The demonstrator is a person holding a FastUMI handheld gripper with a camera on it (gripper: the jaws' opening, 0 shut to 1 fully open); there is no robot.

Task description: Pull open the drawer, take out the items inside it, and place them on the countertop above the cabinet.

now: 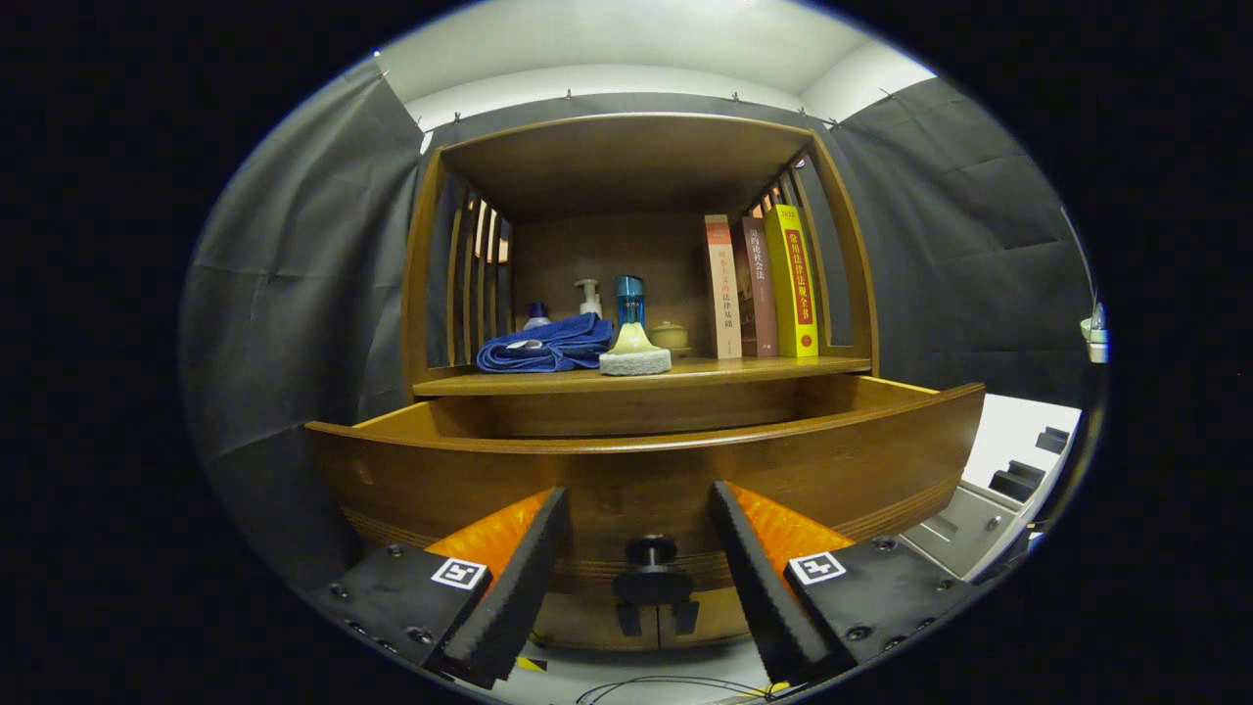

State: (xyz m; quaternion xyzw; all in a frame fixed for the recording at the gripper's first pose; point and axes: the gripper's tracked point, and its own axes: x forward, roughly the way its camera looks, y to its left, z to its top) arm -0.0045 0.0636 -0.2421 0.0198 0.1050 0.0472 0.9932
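The wooden drawer stands pulled out toward me, its curved front panel just ahead of my fingers; its inside is hidden behind that panel. A small dark knob sits on the drawer front between my fingers, untouched. My gripper is open, with one fingertip on each side of the knob. Above the drawer is the countertop of the cabinet. On it lie a folded blue towel and a pale sponge with a yellowish piece on top.
On the countertop stand a blue bottle, a white pump bottle, a small lidded jar and three upright books at the right. Slatted wooden sides and a top shelf enclose the space. Grey equipment sits to the right below.
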